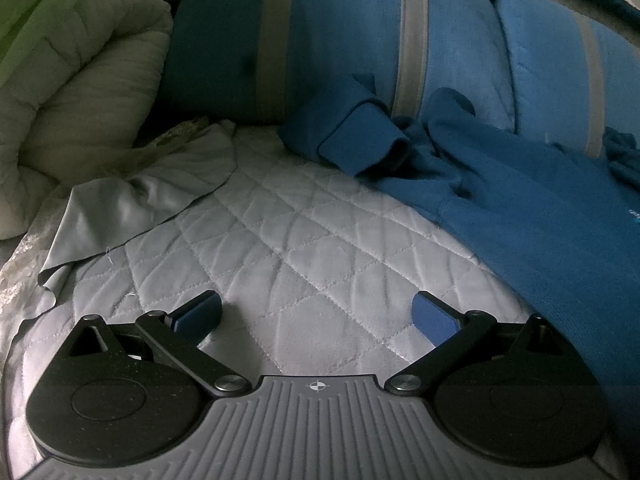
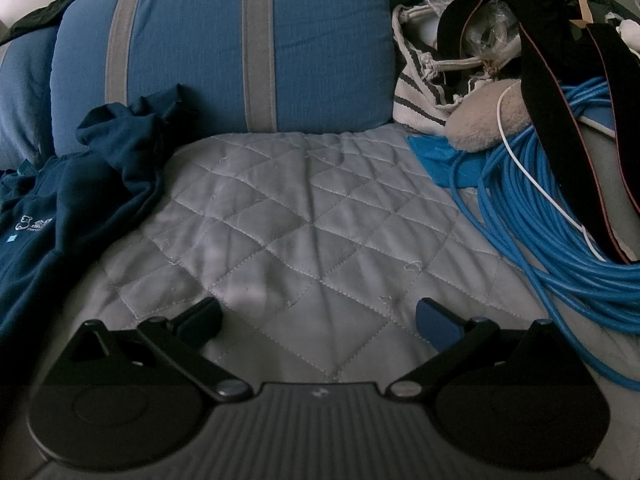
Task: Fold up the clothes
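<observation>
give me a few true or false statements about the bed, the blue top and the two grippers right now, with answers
1. The left gripper is clamped on the blue sweatshirt. False: its jaws stand open over the bare quilted cover, nothing between them.
2. The right gripper is open and holds nothing. True.
3. The sweatshirt is folded into a neat square. False: it lies rumpled, one sleeve bunched up against the striped pillow.
4. A coil of blue cable lies on the bed, to the right in the right wrist view. True.
5. The pillows have grey stripes. True.
</observation>
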Available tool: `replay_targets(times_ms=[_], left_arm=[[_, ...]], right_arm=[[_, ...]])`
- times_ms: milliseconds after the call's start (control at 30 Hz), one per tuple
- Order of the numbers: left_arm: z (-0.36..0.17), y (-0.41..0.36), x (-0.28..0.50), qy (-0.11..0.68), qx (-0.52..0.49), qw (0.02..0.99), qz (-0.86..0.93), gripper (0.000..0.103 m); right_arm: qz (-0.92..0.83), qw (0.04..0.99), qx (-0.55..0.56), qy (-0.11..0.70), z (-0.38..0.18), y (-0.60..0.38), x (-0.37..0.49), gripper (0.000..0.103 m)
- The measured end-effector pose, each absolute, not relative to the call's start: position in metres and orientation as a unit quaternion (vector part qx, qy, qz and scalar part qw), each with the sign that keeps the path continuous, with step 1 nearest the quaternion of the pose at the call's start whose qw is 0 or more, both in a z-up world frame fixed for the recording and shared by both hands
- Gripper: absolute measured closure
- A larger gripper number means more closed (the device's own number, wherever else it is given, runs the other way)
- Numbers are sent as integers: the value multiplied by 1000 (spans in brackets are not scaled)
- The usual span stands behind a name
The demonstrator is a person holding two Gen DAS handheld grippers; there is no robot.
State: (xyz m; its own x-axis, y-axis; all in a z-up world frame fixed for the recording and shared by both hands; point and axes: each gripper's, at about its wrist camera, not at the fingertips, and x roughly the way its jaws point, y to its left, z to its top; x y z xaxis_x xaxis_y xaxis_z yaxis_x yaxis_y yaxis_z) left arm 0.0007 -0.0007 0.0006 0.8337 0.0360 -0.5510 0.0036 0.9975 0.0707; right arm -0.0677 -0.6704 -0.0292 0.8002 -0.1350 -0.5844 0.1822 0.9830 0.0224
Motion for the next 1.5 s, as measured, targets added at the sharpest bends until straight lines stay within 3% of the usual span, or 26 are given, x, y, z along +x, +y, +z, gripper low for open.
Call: replay_targets(times_ms=[1100,1500], left_arm=[[2,-5,0,285,46,957,10,0],[2,-7,-1,281,55,958,13,0]], right_arm=[[-84,949,36,302,-30,-671,-69,1],[-100,902,65,414,-5,-669,-86,1]])
